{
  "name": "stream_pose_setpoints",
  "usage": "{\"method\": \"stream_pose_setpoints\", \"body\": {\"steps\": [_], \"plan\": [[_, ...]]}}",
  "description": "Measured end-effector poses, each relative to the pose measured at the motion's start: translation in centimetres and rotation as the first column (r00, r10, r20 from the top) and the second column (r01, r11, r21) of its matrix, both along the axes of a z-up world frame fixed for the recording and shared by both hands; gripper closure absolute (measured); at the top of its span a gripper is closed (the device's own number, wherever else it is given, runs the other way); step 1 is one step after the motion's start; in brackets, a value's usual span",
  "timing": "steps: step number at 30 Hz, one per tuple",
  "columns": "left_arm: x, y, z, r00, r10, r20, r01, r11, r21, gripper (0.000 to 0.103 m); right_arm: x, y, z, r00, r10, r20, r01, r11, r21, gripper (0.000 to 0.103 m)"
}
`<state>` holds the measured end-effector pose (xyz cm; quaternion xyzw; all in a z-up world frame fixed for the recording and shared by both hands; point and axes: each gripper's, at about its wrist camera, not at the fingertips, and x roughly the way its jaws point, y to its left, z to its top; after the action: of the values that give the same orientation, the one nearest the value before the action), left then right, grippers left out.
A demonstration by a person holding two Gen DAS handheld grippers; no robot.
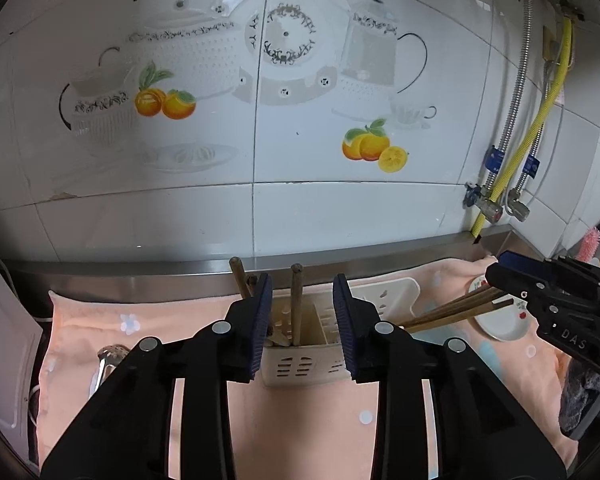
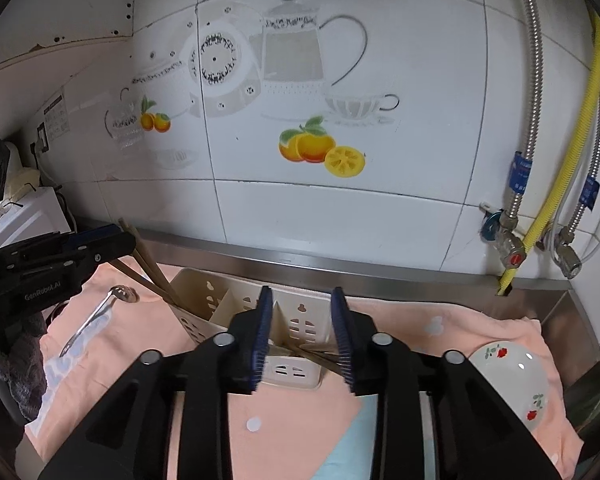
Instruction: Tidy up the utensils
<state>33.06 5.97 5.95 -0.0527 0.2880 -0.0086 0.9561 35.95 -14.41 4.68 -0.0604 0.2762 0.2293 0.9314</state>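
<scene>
A cream slotted utensil holder point(image 1: 300, 368) stands on the peach towel point(image 1: 300, 432). My left gripper point(image 1: 303, 292) is open above its left compartment. One brown chopstick point(image 1: 296, 304) stands upright in the gap without touching the pads, and others point(image 1: 239, 278) lean behind the left finger. My right gripper point(image 2: 301, 300) is open over the holder's point(image 2: 296, 374) right compartment. More chopsticks point(image 2: 316, 354) lie slanted inside there, low between the pads and not pressed. Each gripper appears at the edge of the other's view: the right gripper point(image 1: 498, 274) and the left gripper point(image 2: 118, 240).
A metal spoon point(image 2: 96, 316) lies on the towel left of the holder. A small white dish with red flowers point(image 2: 512, 376) sits to the right. The steel counter rim point(image 2: 340, 272) and tiled wall are close behind, with hoses and valves point(image 2: 512, 240) at the right.
</scene>
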Motion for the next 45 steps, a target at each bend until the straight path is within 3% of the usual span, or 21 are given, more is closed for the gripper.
{"method": "stream_pose_setpoints", "body": {"steps": [2, 4, 6, 8, 11, 21, 33, 45], "plan": [[-0.5, -0.1, 0.2, 1.000, 0.002, 0.005, -0.002, 1.000, 0.004, 0.061, -0.5, -0.2, 0.3, 1.000, -0.001, 0.009, 0.001, 1.000, 0.002, 0.064], [-1.1, -0.2, 0.5, 1.000, 0.004, 0.012, -0.004, 1.000, 0.013, 0.059, -1.0, -0.4, 0.7, 1.000, -0.005, 0.017, 0.005, 1.000, 0.006, 0.062], [-1.9, -0.2, 0.8, 1.000, 0.007, 0.015, -0.007, 1.000, 0.009, 0.050, -1.6, -0.6, 1.1, 1.000, -0.007, 0.024, 0.007, 1.000, 0.006, 0.061], [-2.6, -0.3, 1.0, 1.000, 0.011, 0.021, -0.011, 1.000, 0.016, 0.049, -2.3, -0.9, 1.4, 0.999, -0.010, 0.032, 0.009, 1.000, 0.009, 0.056], [-4.0, -0.1, 1.3, 0.999, 0.019, 0.031, -0.020, 1.000, 0.016, 0.036, -3.4, -1.4, 1.9, 0.999, -0.011, 0.043, 0.010, 1.000, 0.019, 0.054], [-8.8, 0.6, 0.7, 0.998, 0.041, 0.049, -0.042, 0.999, 0.013, 0.017, -7.9, -2.2, 1.6, 0.997, -0.013, 0.076, 0.012, 1.000, 0.011, 0.039], [-13.8, 0.7, -1.4, 0.996, 0.068, 0.051, -0.070, 0.997, 0.037, 0.005, -13.0, -3.4, -1.5, 0.997, -0.035, 0.071, 0.035, 0.999, 0.012, 0.027], [-18.3, -0.6, -4.2, 0.999, 0.047, 0.028, -0.048, 0.997, 0.066, 0.005, -17.7, -3.8, -4.8, 0.996, -0.059, 0.064, 0.060, 0.998, -0.008, 0.017]]}}
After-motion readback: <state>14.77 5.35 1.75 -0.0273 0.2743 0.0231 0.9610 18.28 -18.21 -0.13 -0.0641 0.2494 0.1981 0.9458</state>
